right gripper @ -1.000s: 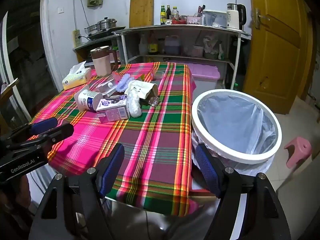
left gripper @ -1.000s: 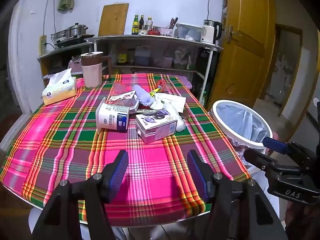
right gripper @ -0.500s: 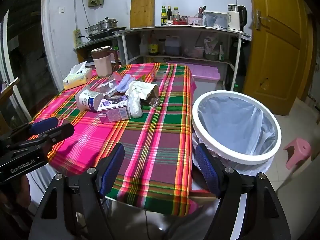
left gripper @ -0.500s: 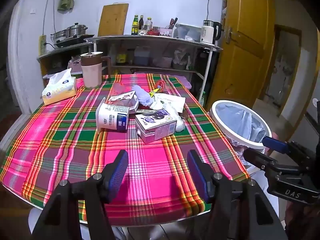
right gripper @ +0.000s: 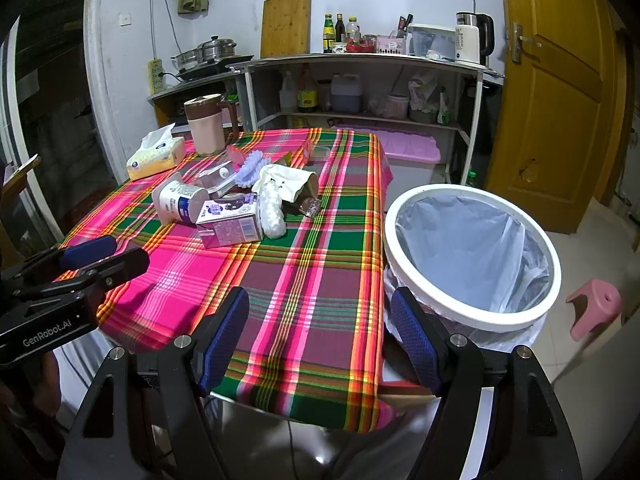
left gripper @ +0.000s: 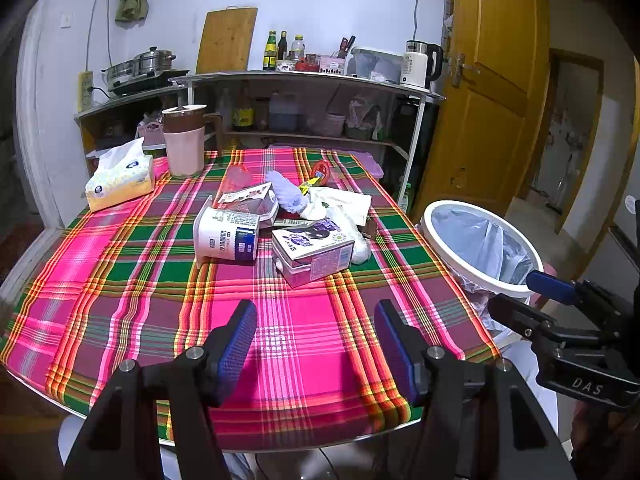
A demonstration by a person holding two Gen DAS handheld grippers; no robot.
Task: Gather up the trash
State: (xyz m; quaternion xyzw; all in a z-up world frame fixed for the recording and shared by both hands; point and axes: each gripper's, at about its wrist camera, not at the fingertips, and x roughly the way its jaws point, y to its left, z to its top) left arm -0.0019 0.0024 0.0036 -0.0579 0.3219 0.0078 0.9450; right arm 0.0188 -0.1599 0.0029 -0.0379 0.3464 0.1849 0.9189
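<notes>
The round table under its pink, green and orange plaid cloth [left gripper: 120,280] carries everything; a white-rimmed round bin lined with a pale blue plastic bag [right gripper: 472,252] stands just beside its right edge, empty as far as can be seen. The trash sits heaped near the table's middle, toward the far edge. Largest is the purple and white cardboard drink carton [left gripper: 314,254] on its side: light, probably stiff enough to pinch across its flat faces. Touching the heap on the left lies a white cylindrical yoghurt tub with blue print [left gripper: 226,236], tipped over; its smooth curved wall looks slippery, so grip across the body rather than the rim. Behind them are a crumpled white paper bag [left gripper: 340,204], soft and likely to crush, and a lilac ruffled wrapper [left gripper: 286,194].

The left gripper [left gripper: 316,338] hangs wide and empty over the near edge; the right gripper [right gripper: 320,334] is likewise wide, holding nothing.

Shelves, a kettle and a wooden door fill the room behind
</notes>
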